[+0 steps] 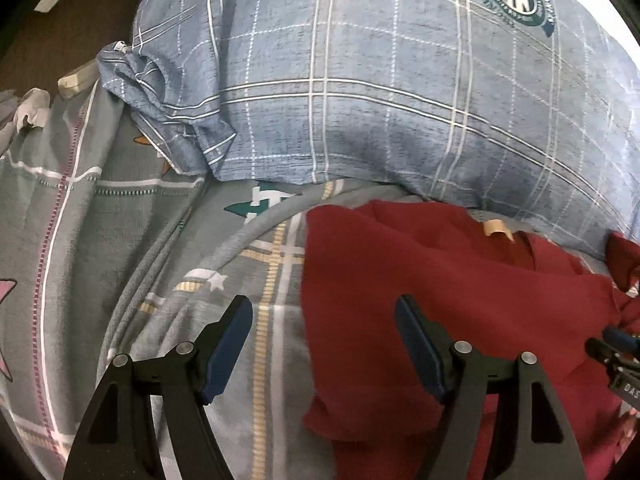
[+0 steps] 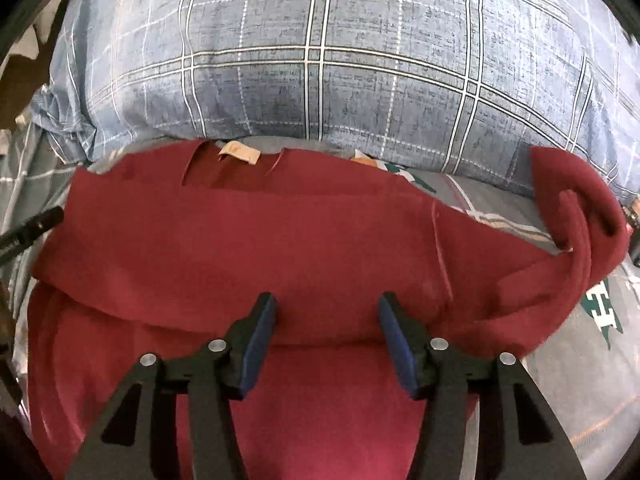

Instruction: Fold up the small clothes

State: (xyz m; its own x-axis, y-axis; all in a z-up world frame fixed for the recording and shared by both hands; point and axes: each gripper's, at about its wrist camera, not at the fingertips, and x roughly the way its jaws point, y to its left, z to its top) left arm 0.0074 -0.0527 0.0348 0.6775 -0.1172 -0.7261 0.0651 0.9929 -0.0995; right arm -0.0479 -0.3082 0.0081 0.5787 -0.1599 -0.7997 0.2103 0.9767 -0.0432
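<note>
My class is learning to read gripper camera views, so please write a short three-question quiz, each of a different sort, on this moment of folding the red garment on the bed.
1. True or false: the left gripper is shut on the red garment.
2. Multiple choice: the beige neck label lies nearest to A) the blue plaid pillow, B) the right gripper, C) the grey patterned bedsheet's pink star.
3. Fill in: the garment's bunched sleeve lies to the ____ in the right wrist view.

Key: 1 false, both grippers are open; 2 A; 3 right.
</note>
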